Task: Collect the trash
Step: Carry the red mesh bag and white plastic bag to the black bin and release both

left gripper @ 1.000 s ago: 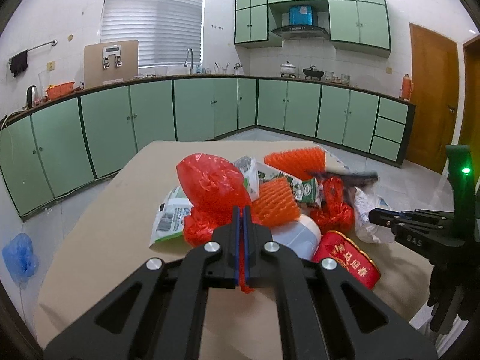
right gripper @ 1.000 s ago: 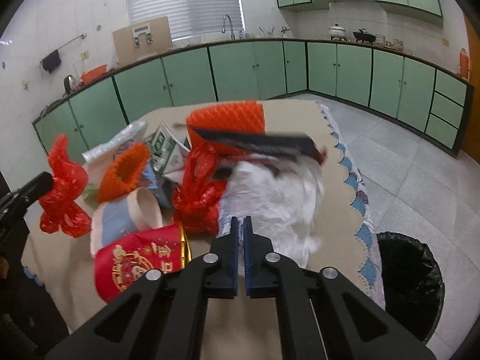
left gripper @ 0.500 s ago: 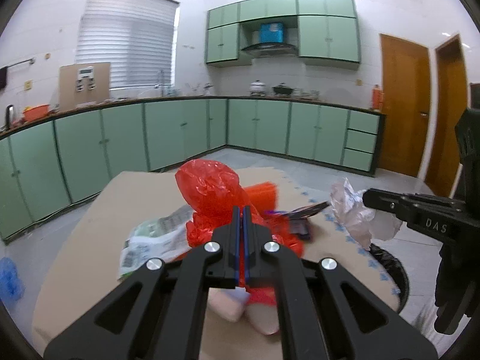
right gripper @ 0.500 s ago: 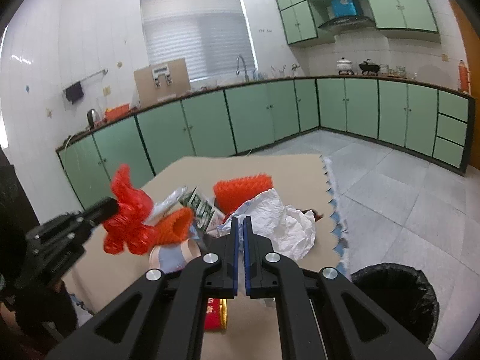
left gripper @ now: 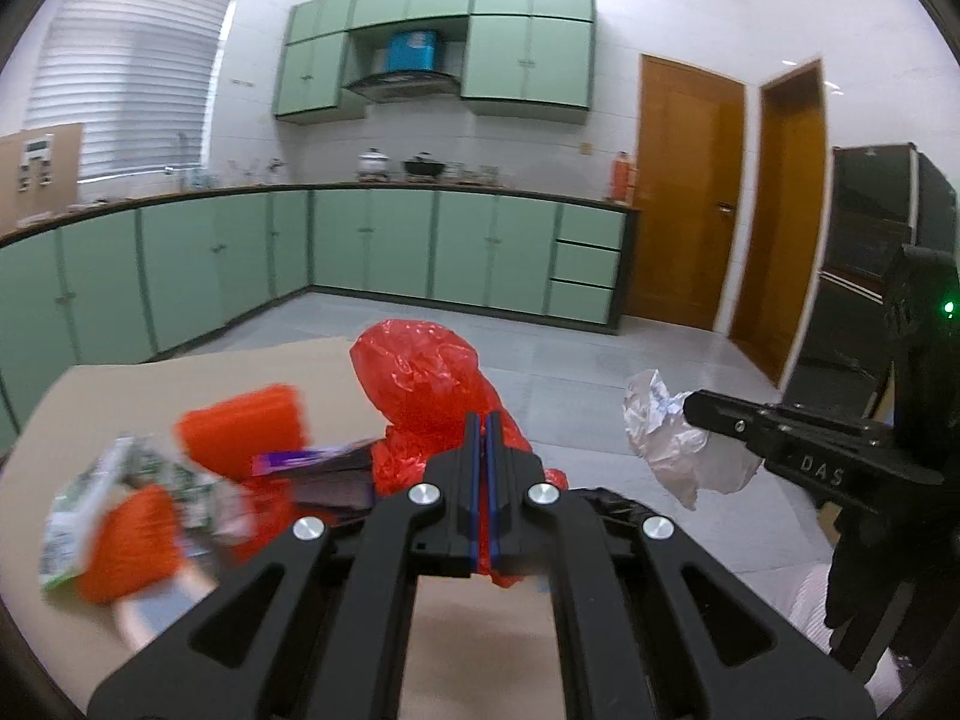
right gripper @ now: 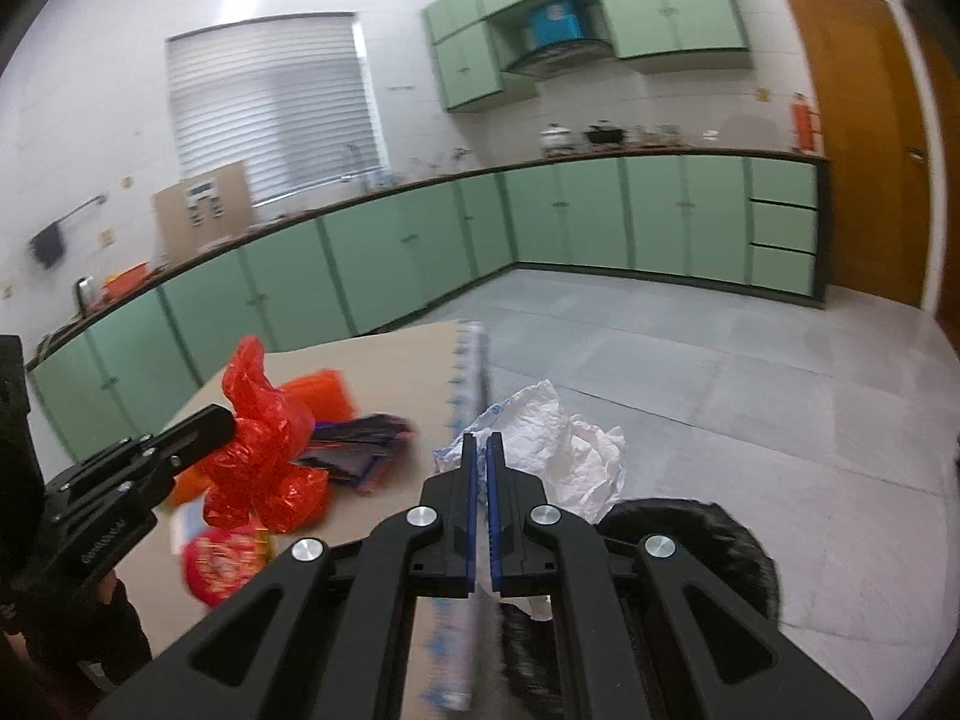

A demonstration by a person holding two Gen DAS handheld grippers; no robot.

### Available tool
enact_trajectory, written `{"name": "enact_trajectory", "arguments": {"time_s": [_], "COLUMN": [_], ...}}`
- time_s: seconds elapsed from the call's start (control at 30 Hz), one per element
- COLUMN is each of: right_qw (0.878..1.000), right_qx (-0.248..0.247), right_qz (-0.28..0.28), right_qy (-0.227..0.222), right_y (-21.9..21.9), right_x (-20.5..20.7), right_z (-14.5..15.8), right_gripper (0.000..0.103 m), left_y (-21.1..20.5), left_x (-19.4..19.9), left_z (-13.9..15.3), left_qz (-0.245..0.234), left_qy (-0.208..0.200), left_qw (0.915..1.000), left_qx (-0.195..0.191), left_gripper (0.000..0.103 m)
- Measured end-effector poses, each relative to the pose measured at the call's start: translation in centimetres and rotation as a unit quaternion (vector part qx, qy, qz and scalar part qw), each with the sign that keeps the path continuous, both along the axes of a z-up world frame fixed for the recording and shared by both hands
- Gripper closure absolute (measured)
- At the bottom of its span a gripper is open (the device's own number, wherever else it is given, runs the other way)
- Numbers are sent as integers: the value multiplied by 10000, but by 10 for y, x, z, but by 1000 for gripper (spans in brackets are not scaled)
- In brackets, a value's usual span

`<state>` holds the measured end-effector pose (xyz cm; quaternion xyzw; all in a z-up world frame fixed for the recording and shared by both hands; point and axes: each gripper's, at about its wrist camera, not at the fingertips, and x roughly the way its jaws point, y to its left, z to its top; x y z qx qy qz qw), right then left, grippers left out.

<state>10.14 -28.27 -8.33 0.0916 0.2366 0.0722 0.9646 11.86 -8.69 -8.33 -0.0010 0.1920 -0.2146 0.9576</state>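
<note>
Where each gripper carries one piece of trash, the entries run:

Right gripper point(right gripper: 478, 450): clamped on white wrapper point(right gripper: 564, 456); wrapper hangs off its tip, past the table point(right gripper: 384, 354) edge, over the floor.
Left gripper point(left gripper: 483, 426): clamped on red bag point(left gripper: 429, 384); bag held above the table, over the remaining litter.
Bin point(right gripper: 696, 540): black-lined, on the floor just beside the table edge, below and slightly right of the right gripper.
Nearer arm: right, judged; the wrapper hangs near the bin's rim, the bag well to its left.
Remaining pile point(left gripper: 198, 480): orange and printed wrappers, blurred, on the table.
</note>
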Motion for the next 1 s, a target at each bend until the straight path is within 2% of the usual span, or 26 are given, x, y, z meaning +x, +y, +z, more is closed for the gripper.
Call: {"name": "enact_trajectory", "arguments": {"time_s": [0.2, 0.37, 0.47, 0.53, 0.67, 0.77, 0.8, 0.83, 0.9, 1.0], "right_qw": [9984, 9960, 9948, 9934, 9913, 9906, 9904, 9901, 9903, 9915], "right_qx": [-2, 25, 70, 125, 141, 157, 137, 117, 96, 79], "right_qz": [-464, -634, -707, -777, -901, -979, -1027, -1070, -1113, -1108], "right_qy": [331, 628, 728, 833, 953, 938, 918, 897, 828, 670], "right_y": [-45, -73, -84, -92, -104, -105, -104, -102, -100, -91], "right_x": [11, 26, 36, 43, 50, 45, 43, 41, 37, 30], "right_z": [-28, -53, -62, -69, -78, -80, -79, -78, -75, -67], "right_gripper": [100, 100, 100, 95, 91, 81, 72, 63, 54, 38], "left_y": [-58, -96, -108, -116, -124, -121, -120, -119, -109, -82], "left_x": [28, 52, 69, 78, 88, 88, 89, 87, 84, 73], "left_z": [-22, -46, -61, -72, -82, -82, -80, -78, -70, -54], "left_qz": [-475, -743, -827, -886, -928, -880, -840, -803, -722, -496], "left_qy": [201, 484, 737, 883, 1014, 1043, 1028, 1017, 981, 823], "left_qw": [9987, 9959, 9936, 9917, 9897, 9900, 9904, 9909, 9921, 9951], "left_qx": [42, 160, 217, 287, 403, 371, 375, 364, 314, 241], "left_gripper": [103, 103, 101, 98, 95, 83, 75, 72, 70, 58]}}
